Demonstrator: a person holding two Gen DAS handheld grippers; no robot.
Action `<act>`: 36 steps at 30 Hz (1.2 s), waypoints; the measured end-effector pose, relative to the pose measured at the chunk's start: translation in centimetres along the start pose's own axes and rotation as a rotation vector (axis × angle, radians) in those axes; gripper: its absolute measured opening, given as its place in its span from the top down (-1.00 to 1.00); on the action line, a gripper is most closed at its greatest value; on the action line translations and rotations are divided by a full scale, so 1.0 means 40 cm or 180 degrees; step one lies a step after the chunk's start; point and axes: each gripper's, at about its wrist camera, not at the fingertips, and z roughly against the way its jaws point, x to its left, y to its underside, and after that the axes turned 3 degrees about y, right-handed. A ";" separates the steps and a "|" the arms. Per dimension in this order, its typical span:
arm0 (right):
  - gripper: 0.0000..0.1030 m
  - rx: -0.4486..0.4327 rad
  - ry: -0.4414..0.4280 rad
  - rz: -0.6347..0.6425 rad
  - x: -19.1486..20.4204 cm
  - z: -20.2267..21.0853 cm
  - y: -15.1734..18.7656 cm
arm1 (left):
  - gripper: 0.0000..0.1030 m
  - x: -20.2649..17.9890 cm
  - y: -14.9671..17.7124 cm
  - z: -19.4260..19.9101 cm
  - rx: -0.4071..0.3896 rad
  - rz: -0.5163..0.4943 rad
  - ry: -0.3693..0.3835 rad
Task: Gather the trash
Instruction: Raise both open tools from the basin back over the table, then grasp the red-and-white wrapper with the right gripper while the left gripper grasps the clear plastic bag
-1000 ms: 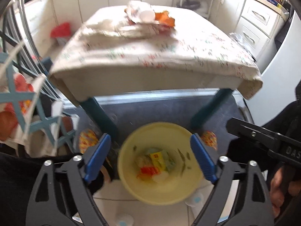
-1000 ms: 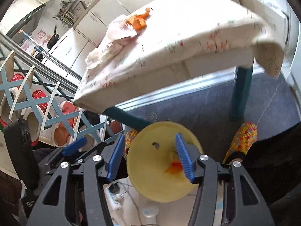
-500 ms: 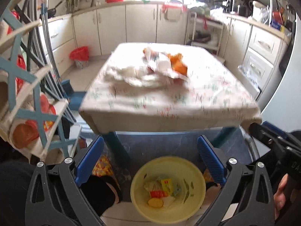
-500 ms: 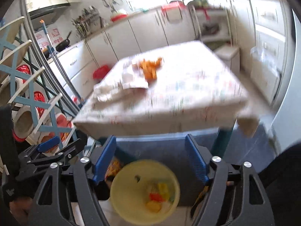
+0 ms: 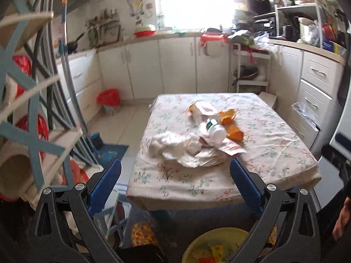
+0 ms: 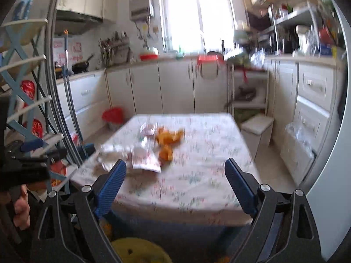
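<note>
**Both grippers raised over the basin, trash pile waiting on the table**

Nearest, at 6 o'clock in both views, sits one yellow basin (image 5: 216, 246) on the floor. The left wrist view shows scraps in it, a yellow wrapper and a red one; the right wrist view catches only its rim (image 6: 140, 248) with one dark speck.

The left gripper (image 5: 175, 184) stands released, its two blue pads wide apart with nothing between them. The right gripper (image 6: 175, 185) has its jaws opening, also with nothing between them. Each view catches the other tool: the left view shows black gripper parts and a bit of hand at 4 o'clock, the right view a hand (image 6: 20, 210) on a black handle at 8 o'clock.

One patterned slipper (image 5: 142, 233) shows beside the basin, in the left view only.

Beyond stands one table (image 5: 274, 153) under a floral cloth. The trash lies near its middle: crumpled white wrapping (image 5: 186, 149), one white bottle (image 5: 214, 129) with a green label, lying on its side, one white carton (image 5: 203, 109), and three pieces of orange peel (image 5: 231, 123). The left view gives these sharply; the right view blurs them, showing the peel (image 6: 167, 141) and a flat printed packet (image 6: 144, 160). No writing on any of them can be read.

At 9 o'clock a blue cross-braced rack (image 5: 33, 114) fills the left edge. Farther back, a red-lined bin (image 5: 109, 100) stands by white cabinets, a frying pan (image 6: 82, 65) sits on the counter, and a bright window (image 6: 193, 15) is at 12 o'clock. A white lidded bin (image 6: 257, 129) at 3 o'clock appears only in the right view.
</note>
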 end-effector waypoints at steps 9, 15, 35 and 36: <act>-0.70 0.0138 -0.0023 -0.0014 0.017 -0.059 -0.001 | -0.85 0.033 -0.007 -0.071 0.0160 0.0181 0.0008; -0.70 0.0314 -0.0113 -0.0112 0.025 -0.091 0.008 | -0.85 0.032 -0.009 -0.096 0.0238 0.0218 0.0030; -0.70 0.0408 -0.0195 -0.0062 0.048 -0.106 0.010 | -0.85 0.051 -0.001 -0.114 0.0341 0.0275 -0.0010; -0.70 0.0410 -0.0202 -0.0053 0.051 -0.107 0.010 | -0.85 0.056 -0.001 -0.115 0.0348 0.0294 -0.0011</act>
